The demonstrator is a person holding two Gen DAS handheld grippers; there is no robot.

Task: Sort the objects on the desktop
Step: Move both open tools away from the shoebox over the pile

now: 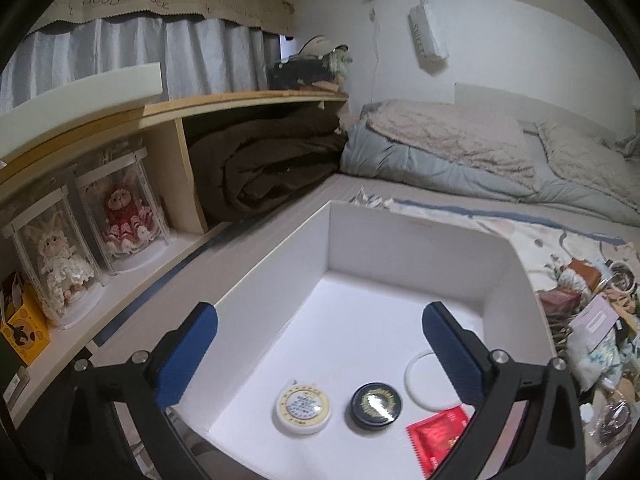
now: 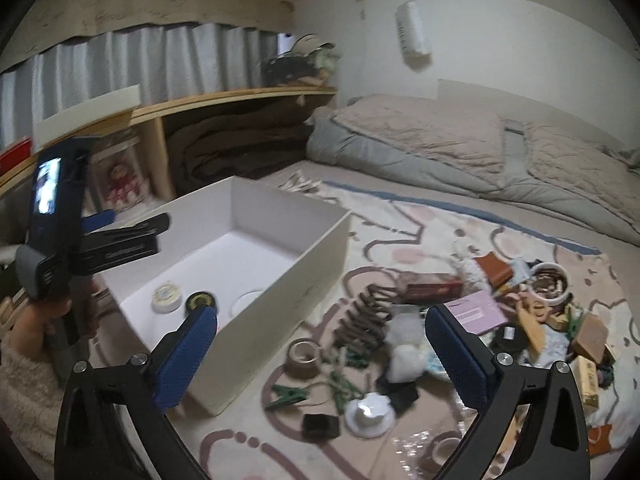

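A white box (image 1: 276,264) stands on the bed. Inside lie a cream round tin (image 1: 303,407), a dark round tin (image 1: 374,405), a white ring (image 1: 425,380) and a red packet (image 1: 436,434). My left gripper (image 1: 320,356) hovers open over the box with nothing between its blue pads. My right gripper (image 2: 322,354) is open and empty above the patterned blanket, right of the white box (image 2: 316,256). Below it lie a tape roll (image 2: 303,356), green clips (image 2: 290,394), a dark spiral hair clip (image 2: 362,320) and a white fluffy item (image 2: 404,354). The left gripper (image 2: 132,236) shows at the left edge, held by a hand (image 2: 36,320).
A heap of small objects (image 2: 540,312) lies on the blanket at right, with a pink card (image 2: 476,312) and a bowl (image 2: 550,282). A wooden shelf (image 1: 168,152) with dolls in cases (image 1: 124,216) runs along the left. Folded bedding (image 1: 460,152) lies at the back.
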